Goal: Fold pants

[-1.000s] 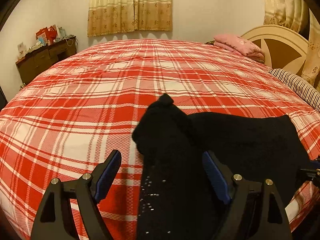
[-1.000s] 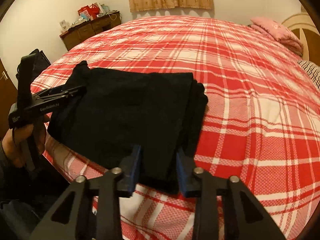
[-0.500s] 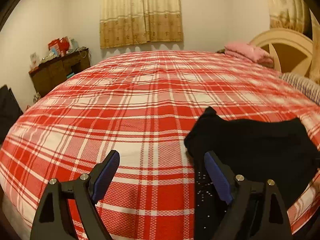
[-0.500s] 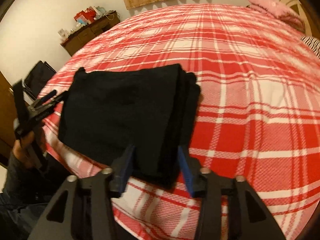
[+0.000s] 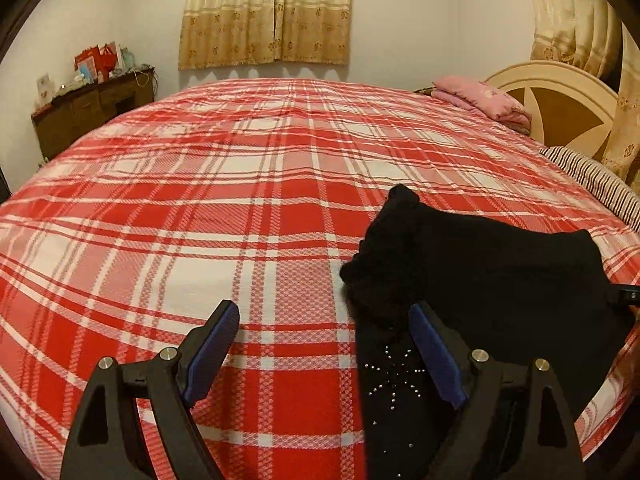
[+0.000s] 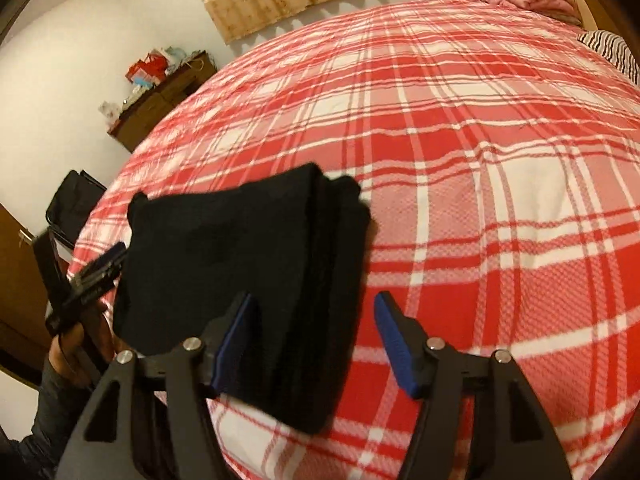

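Pants lie folded on the plaid bedspread, both grippers spread wide, holding nothing.

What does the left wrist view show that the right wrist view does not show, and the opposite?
Only the left wrist view shows the small silver studs on the folded black pants and the cream round headboard.

Only the right wrist view shows the stacked folded edge of the pants, the person's left hand holding the left gripper, and a black bag beside the bed.

Both show the red plaid bedspread, the pink folded blanket, the wooden dresser, and open grippers.
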Available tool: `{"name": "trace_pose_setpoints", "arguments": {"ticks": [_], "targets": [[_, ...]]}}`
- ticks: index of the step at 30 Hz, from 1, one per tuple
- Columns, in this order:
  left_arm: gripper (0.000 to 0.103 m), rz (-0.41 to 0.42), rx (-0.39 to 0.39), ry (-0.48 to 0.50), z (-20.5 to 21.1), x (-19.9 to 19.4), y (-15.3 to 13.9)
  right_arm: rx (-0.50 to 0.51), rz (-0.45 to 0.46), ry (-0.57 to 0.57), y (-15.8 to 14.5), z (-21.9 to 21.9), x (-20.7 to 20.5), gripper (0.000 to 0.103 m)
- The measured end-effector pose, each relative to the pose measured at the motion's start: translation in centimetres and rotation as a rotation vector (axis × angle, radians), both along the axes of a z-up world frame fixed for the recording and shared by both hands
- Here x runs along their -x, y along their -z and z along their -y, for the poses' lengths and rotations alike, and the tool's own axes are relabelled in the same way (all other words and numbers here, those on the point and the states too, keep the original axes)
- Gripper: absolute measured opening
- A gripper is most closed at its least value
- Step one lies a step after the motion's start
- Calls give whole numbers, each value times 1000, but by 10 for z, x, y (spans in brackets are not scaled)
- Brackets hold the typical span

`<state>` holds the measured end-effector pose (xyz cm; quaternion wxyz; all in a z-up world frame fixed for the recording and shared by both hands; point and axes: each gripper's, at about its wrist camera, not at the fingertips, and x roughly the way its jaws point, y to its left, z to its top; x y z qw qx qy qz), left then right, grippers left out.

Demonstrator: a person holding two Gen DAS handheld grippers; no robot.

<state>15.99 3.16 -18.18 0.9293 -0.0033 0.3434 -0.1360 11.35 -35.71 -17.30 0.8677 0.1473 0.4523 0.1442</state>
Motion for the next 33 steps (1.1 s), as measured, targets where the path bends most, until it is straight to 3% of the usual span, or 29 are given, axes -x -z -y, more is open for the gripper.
{"name": "trace_pose_setpoints", "arguments": {"ticks": [10, 14, 18, 27, 29, 30, 31, 33], "targets": [[87, -15, 87, 38, 3, -5, 2, -6, 38, -16, 4, -9, -11, 67], [87, -21, 134, 59, 1, -4, 2, -32, 41, -13, 7, -4, -16, 62], [72, -26, 166, 88, 1, -2, 0, -40, 45, -15, 7, -3, -14, 56], [68, -34, 207, 116, 4, 2, -2, -135, 20, 1, 11, 11, -8, 49], [61, -24, 201, 120, 7, 4, -3, -137, 22, 3, 11, 12, -8, 48], [45, -25, 209, 132, 8, 4, -2, -135, 21, 4, 11, 11, -7, 44], [36, -42, 233, 156, 9, 3, -1, -135, 25, 3, 9, 11, -7, 42], [36, -54, 260, 153, 6, 0, 0, -128, 34, -1, 7, 8, -5, 35]]}}
